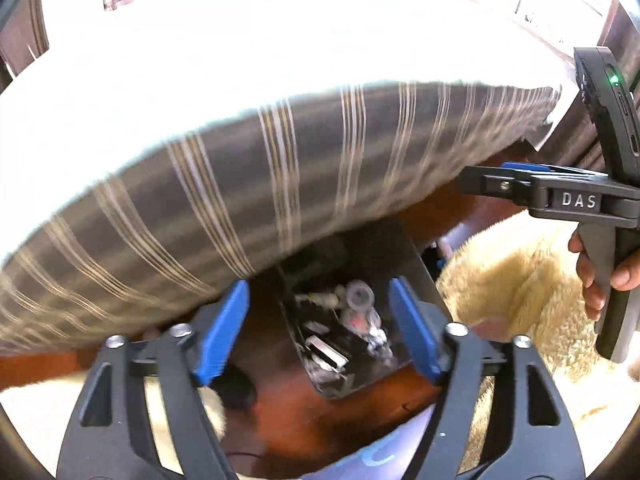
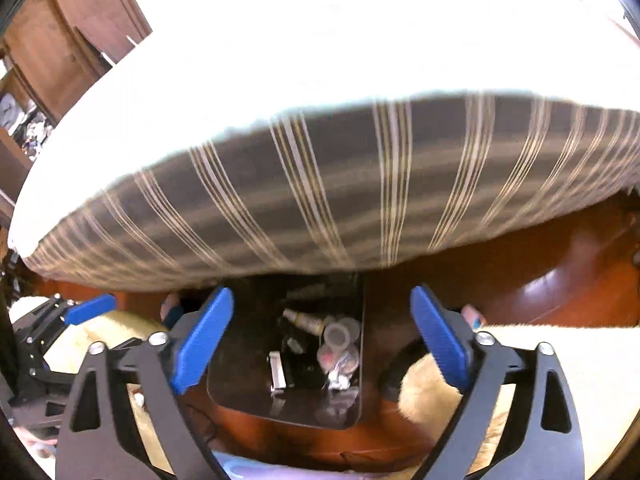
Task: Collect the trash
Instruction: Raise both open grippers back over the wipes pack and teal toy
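A dark open bin (image 1: 400,264) (image 2: 240,392) stands on the wooden floor, half under the bed's edge. Inside lie a small bottle (image 2: 304,320), clear plastic cups (image 1: 360,296) (image 2: 340,336), a white strip (image 2: 276,372) and crumpled foil (image 2: 340,380). My left gripper (image 1: 320,332) hovers over the bin, jaws wide apart with nothing between the blue pads. My right gripper (image 2: 322,336) hangs above the same bin, also open and empty. In the left wrist view the right gripper (image 1: 492,178) shows from the side with a hand (image 1: 600,276) on its grip.
The bed (image 1: 280,60) (image 2: 360,40), with a white sheet and a striped mattress side (image 1: 240,184), overhangs the bin. A cream shaggy rug (image 1: 520,280) (image 2: 560,360) lies to the right. Reddish wooden floor (image 2: 520,264) surrounds the bin. A lilac object (image 1: 380,452) sits at the bottom edge.
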`<state>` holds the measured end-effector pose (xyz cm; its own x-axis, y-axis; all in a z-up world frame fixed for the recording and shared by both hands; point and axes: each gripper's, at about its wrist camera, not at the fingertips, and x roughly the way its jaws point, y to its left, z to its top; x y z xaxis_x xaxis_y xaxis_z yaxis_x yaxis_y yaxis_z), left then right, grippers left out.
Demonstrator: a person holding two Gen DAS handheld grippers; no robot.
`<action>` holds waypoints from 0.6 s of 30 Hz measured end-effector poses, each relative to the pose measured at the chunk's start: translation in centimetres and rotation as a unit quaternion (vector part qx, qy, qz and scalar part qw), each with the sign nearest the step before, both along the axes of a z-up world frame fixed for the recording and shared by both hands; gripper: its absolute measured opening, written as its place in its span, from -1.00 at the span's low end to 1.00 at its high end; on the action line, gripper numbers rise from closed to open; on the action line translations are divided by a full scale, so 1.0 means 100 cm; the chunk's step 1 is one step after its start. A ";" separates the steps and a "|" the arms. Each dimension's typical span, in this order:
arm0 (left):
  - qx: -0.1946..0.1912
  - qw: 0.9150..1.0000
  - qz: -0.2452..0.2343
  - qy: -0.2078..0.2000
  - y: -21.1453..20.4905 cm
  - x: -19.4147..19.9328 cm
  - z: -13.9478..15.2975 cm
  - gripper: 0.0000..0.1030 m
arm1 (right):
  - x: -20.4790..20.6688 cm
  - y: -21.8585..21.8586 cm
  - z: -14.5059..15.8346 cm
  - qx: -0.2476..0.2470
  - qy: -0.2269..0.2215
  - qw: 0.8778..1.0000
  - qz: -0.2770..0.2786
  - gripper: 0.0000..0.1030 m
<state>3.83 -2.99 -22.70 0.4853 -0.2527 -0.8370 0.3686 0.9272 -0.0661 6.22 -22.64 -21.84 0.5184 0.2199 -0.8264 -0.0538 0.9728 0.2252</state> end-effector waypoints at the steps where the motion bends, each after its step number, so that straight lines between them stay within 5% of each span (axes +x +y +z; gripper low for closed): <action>1: 0.002 1.000 0.001 -0.012 0.001 -0.001 0.010 0.55 | 0.000 0.000 0.008 -0.001 -0.008 1.000 0.001 0.84; 5: -0.011 0.999 0.014 -0.046 0.011 0.000 0.046 0.78 | 0.006 -0.002 0.045 0.000 -0.043 0.999 0.004 0.92; 18: -0.014 0.994 0.060 -0.091 0.049 0.069 0.112 0.84 | 0.089 0.006 0.115 0.001 -0.097 0.995 0.022 0.92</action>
<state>10.78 1.91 -11.50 0.6562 -0.2053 -0.7261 0.2638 0.9640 -0.0342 15.11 -22.01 -10.30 0.6578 0.2480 -0.7112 -0.1393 0.9680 0.2087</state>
